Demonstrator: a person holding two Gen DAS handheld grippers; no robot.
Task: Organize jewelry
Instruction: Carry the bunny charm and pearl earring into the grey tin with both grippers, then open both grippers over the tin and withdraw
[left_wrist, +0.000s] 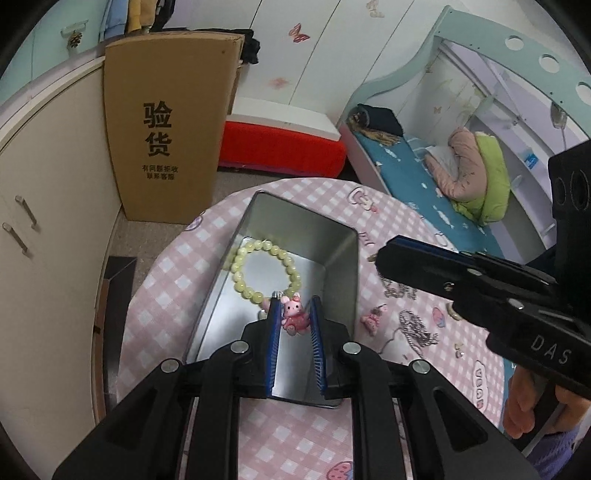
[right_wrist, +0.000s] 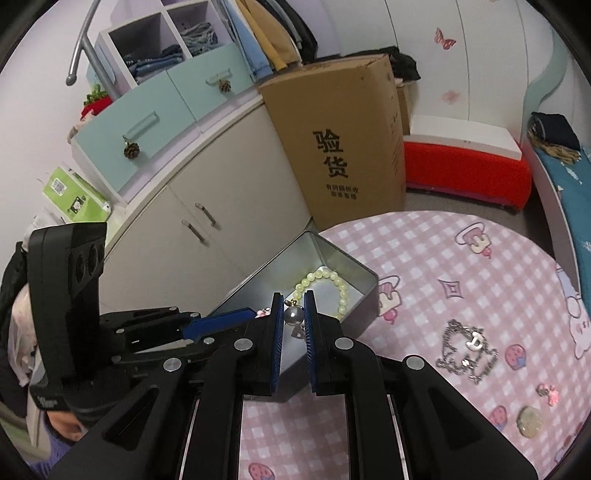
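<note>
While both claws hang over the open rectangular silver metal tin (left_wrist: 332, 251) on the round bench with the pink checked cloth (right_wrist: 461, 266), each one pinches a small piece. The left claw (left_wrist: 294, 314) is closed on a pink rabbit-shaped charm (left_wrist: 293, 317), and the right claw (right_wrist: 294, 314) is pressed on a grey pearl pendant with a small gold cap (right_wrist: 294, 315). A pale yellow bead bracelet (left_wrist: 266, 273) already lies inside the tin.

The step in hand seems to be dropping these two pieces into the tin. To do it well, each claw should come low inside the walls before it spreads, so nothing bounces out, and the two should not release on the same spot, because they are close together here.

A silver chain necklace (right_wrist: 467, 350), a second small pink charm (left_wrist: 371, 319) and what is perhaps a pale round brooch (right_wrist: 530, 421) still wait on the cloth.
</note>
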